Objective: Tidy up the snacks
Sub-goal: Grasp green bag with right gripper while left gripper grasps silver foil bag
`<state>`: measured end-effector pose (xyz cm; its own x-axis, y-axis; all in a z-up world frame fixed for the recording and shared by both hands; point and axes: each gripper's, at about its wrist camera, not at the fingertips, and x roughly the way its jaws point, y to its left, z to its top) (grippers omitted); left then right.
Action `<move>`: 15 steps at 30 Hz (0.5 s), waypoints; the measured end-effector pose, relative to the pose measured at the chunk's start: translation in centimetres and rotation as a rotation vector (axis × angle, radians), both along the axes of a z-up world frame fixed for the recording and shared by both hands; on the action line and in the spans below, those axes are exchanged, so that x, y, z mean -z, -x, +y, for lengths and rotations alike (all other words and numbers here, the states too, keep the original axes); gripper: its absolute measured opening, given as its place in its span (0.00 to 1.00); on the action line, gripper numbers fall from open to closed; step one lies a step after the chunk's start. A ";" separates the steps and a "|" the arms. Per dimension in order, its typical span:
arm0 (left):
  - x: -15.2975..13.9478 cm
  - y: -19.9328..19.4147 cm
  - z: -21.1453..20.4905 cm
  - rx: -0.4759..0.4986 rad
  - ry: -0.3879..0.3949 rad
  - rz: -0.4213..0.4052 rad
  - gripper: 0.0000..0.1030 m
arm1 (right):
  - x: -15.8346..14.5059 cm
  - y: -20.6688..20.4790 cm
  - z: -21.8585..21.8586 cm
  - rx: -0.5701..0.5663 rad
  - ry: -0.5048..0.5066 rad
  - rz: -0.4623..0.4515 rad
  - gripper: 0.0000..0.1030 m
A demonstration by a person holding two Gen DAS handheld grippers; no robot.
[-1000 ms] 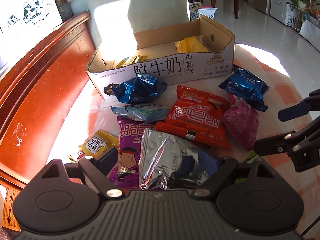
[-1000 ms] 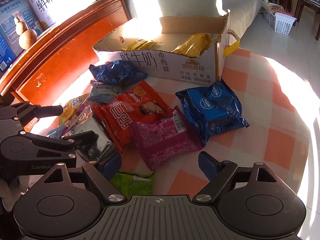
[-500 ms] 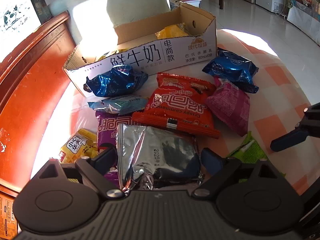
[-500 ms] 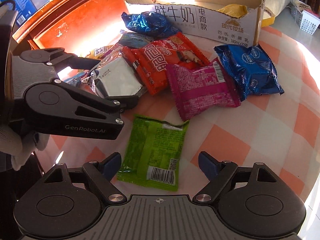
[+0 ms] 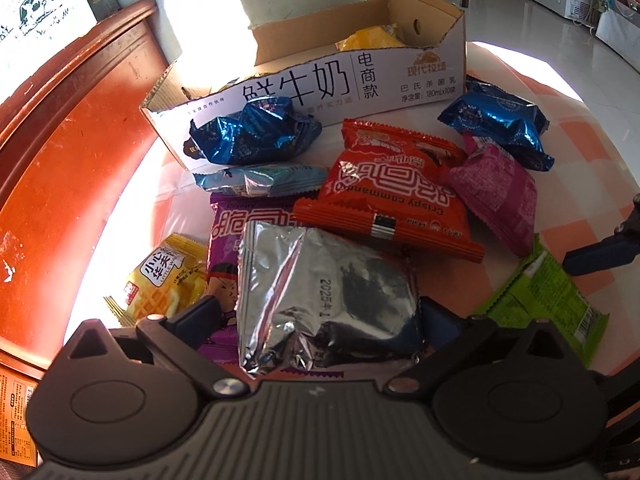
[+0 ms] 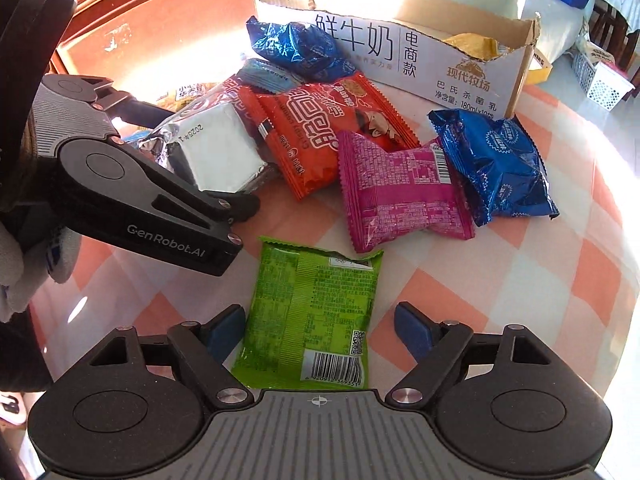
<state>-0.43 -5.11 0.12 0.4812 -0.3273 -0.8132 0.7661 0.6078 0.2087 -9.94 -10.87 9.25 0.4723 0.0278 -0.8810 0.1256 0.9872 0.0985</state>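
A silver foil packet [image 5: 328,292] lies on the snack pile between the fingers of my left gripper [image 5: 320,316]. Its jaws are opening and the pads stand just off the packet's sides. A green packet [image 6: 312,312] lies flat on the checked tablecloth [image 6: 520,300] between the fingers of my right gripper [image 6: 320,332]. Those jaws are closing, with a gap left at the right pad. The open cardboard milk box [image 5: 360,80] stands behind the pile with yellow packets [image 5: 368,40] inside.
Around the silver packet lie a red packet [image 5: 384,196], a magenta one [image 5: 496,192], two blue foil ones [image 5: 256,132] [image 5: 500,124], a purple one [image 5: 228,240] and a yellow waffle packet [image 5: 160,284]. A red wooden headboard [image 5: 60,160] bounds the left side.
The left jaws have spread wider around the silver packet. The right gripper has swung over the green packet, and its jaws have narrowed around it.
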 end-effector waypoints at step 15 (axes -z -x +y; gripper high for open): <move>-0.9 1.4 -0.1 0.017 0.006 -0.046 0.76 | -0.5 -0.3 -1.3 0.034 -0.053 -0.028 0.49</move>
<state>-1.81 -5.18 0.98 0.5123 -0.3405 -0.7884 0.7659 0.5965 0.2400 -9.59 -12.18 9.80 0.4985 0.0571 -0.8650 0.1554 0.9758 0.1540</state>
